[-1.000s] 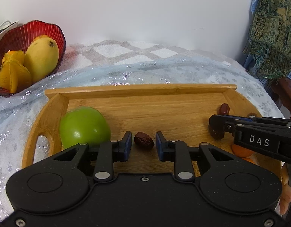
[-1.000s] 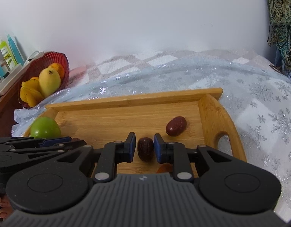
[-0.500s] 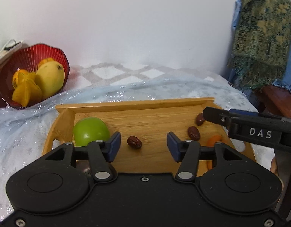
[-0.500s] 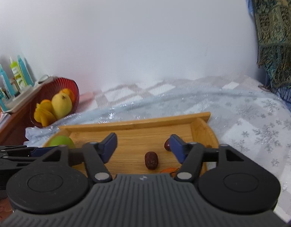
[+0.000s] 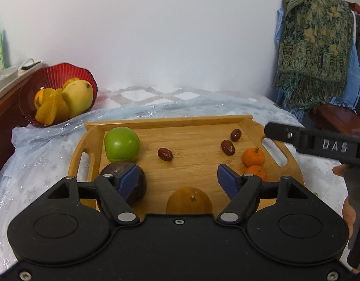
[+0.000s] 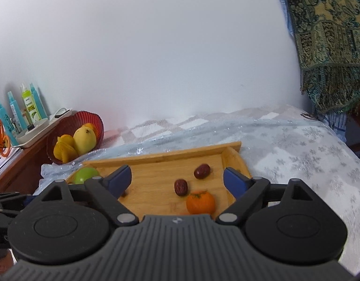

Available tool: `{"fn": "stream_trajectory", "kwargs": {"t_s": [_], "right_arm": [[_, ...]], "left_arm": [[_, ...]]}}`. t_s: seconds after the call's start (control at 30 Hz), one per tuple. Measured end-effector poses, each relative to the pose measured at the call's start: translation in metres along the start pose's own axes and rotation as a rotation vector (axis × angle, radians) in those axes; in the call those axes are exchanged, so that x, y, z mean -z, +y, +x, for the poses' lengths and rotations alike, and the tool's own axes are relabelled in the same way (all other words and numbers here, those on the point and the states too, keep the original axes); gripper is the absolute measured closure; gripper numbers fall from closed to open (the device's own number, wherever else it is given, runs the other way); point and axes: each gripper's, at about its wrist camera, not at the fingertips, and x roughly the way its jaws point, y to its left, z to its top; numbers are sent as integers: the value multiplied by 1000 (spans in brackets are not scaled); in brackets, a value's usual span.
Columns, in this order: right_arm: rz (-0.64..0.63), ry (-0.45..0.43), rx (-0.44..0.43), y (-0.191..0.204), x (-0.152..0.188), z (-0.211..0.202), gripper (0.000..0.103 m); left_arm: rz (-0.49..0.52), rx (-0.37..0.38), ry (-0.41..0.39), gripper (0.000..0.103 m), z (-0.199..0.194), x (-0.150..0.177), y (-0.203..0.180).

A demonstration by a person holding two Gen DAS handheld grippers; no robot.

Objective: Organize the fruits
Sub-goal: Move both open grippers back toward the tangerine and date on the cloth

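Observation:
A wooden tray (image 5: 194,120) (image 6: 170,155) lies on the bed. On it are a green apple (image 5: 121,146) (image 6: 86,174), a dark purple fruit (image 5: 137,188), three red dates (image 5: 165,154) (image 5: 227,147) (image 5: 236,135), two small tangerines (image 5: 253,157) (image 5: 256,172) and an orange (image 5: 189,200). My left gripper (image 5: 177,176) is open and empty above the tray's near side. My right gripper (image 6: 177,178) is open and empty above two dates (image 6: 181,187) (image 6: 201,171) and a tangerine (image 6: 200,202); its side also shows in the left wrist view (image 5: 316,144).
A red bowl (image 5: 53,75) (image 6: 72,123) with a mango and yellow fruits stands at the back left. Bottles (image 6: 30,103) stand on a wooden shelf left of it. A patterned cloth (image 5: 313,53) hangs at the right. A white wall is behind.
Both grippers have opened, let go of their dates on the tray, and pulled back and up. More of the tray and its fruit is now in view.

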Motion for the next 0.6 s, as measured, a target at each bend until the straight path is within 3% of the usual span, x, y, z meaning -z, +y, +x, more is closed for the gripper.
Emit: {"fn": "stream_trajectory", "kwargs": {"t_s": [0.13,0.6], "right_arm": [[-55,-13,16,5,17,-17,0],[-95,-23,63,4,72,-66,0]], "left_arm": [[5,12,-30,26,-17,12,-2],[-27,31,-23,15,-43,59,2]]}}
